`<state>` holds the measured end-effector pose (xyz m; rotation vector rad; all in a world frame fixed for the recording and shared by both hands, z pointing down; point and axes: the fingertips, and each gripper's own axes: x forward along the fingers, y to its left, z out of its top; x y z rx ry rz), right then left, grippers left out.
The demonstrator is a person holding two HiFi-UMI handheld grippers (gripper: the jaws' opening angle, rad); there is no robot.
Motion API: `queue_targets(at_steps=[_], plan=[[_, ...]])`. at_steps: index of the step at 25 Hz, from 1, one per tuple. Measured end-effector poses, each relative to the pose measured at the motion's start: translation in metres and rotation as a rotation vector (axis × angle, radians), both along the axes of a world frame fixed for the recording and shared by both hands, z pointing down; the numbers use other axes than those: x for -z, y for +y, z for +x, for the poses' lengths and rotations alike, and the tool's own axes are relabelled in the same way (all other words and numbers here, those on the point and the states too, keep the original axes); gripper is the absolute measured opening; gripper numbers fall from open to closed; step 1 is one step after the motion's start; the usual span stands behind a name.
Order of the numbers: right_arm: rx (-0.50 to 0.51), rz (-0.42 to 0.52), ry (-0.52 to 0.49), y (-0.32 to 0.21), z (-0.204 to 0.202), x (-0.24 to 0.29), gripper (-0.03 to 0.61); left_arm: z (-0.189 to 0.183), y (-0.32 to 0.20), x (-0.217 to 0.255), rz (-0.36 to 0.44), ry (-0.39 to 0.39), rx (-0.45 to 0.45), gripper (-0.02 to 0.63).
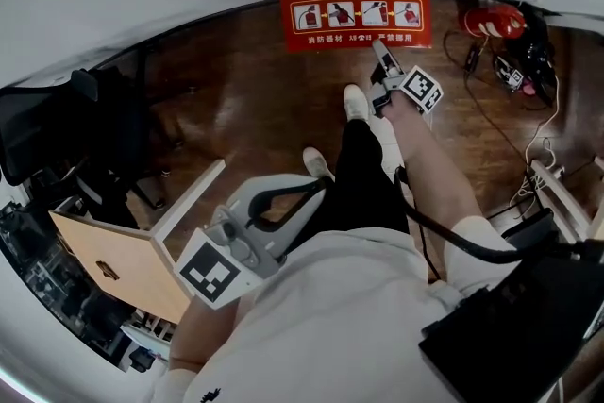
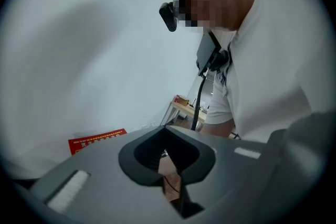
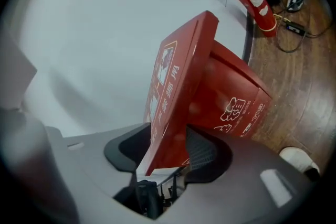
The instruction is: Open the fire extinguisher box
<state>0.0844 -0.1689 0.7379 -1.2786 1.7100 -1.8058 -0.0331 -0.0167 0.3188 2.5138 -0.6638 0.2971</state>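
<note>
The red fire extinguisher box [image 1: 355,11] stands on the wooden floor against the white wall. Its lid [image 3: 176,76], printed with instruction pictures, is lifted off the body [image 3: 231,97] and tilts up. My right gripper [image 3: 168,152] reaches forward to the lid's lower edge [image 1: 381,52]; that edge lies between the jaws, which stand wide and do not press on it. My left gripper [image 1: 311,186] hangs back near my body with its jaws together and nothing in them [image 2: 167,157]. The box shows small and red at the lower left of the left gripper view [image 2: 97,141].
A red fire extinguisher [image 1: 491,20] lies by the wall to the box's right, among black cables [image 1: 514,71]. A black chair [image 1: 57,127] and a light wooden board [image 1: 123,264] are at my left. A white rack [image 1: 566,189] stands at the right. My shoes [image 1: 356,101] are close to the box.
</note>
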Motion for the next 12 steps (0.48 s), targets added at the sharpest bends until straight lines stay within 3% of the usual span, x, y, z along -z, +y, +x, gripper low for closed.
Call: queue_targets(at_steps=[12], plan=[[-0.033,-0.004,-0.034,-0.0036,-0.0028,0.0017,0.125,-0.0035,0.0015,-0.0056,-0.01,0.019,0.019,-0.002]])
